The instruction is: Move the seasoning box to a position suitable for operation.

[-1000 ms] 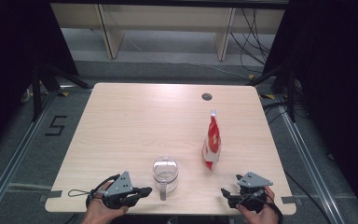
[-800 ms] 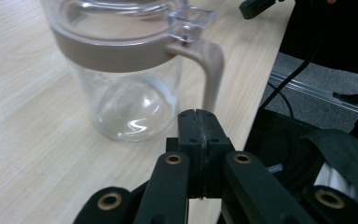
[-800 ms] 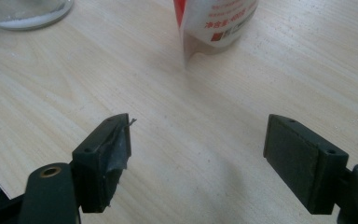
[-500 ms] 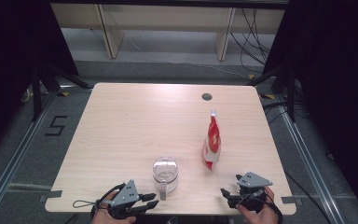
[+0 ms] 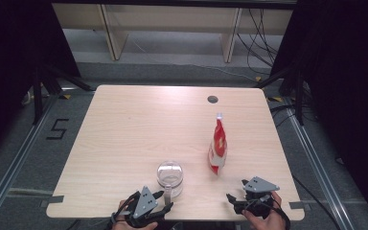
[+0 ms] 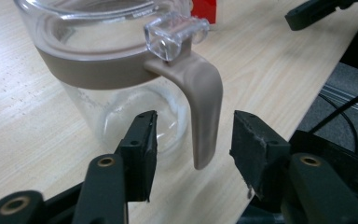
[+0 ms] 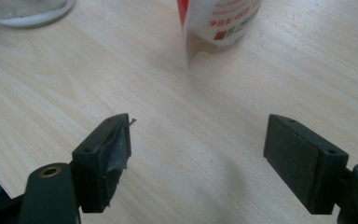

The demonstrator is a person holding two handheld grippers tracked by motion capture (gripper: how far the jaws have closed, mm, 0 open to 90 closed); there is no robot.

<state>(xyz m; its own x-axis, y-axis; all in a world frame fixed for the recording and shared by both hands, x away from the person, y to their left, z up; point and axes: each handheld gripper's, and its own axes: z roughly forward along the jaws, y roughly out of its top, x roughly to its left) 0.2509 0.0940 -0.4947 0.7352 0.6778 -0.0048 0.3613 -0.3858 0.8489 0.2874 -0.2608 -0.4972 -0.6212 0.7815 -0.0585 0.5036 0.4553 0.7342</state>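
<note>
At the near edge of the worktop [image 5: 124, 129], on the left, the left tongs [image 6: 193, 140] stand about half open, their jaws having just been opening. The taupe handle [image 6: 204, 112] of the clear jug [image 5: 169, 178] hangs between the two pads [image 6: 144, 140], with a gap on either side, so nothing is gripped. In the left gripper view the jug stands upright with a taupe band [image 6: 93, 70] round its top and a clear lid tab [image 6: 176, 31] above the handle (the handle points toward the person). From the high view the jug sits near the front edge, just beyond the left tongs [image 5: 159, 205] and a little left of the middle.

Further right, a red and white pouch [image 5: 218, 146] stands upright, well apart from the jug and nearer the right side of the worktop. In the right gripper view its lower end [image 7: 219, 23] shows at the top, with the jug's base [image 7: 25, 11] in the upper left corner.

At the right, the right tongs [image 7: 198, 158] hold wide open over bare wood, empty, near the front edge [image 5: 235, 199] and short of the pouch.
</note>
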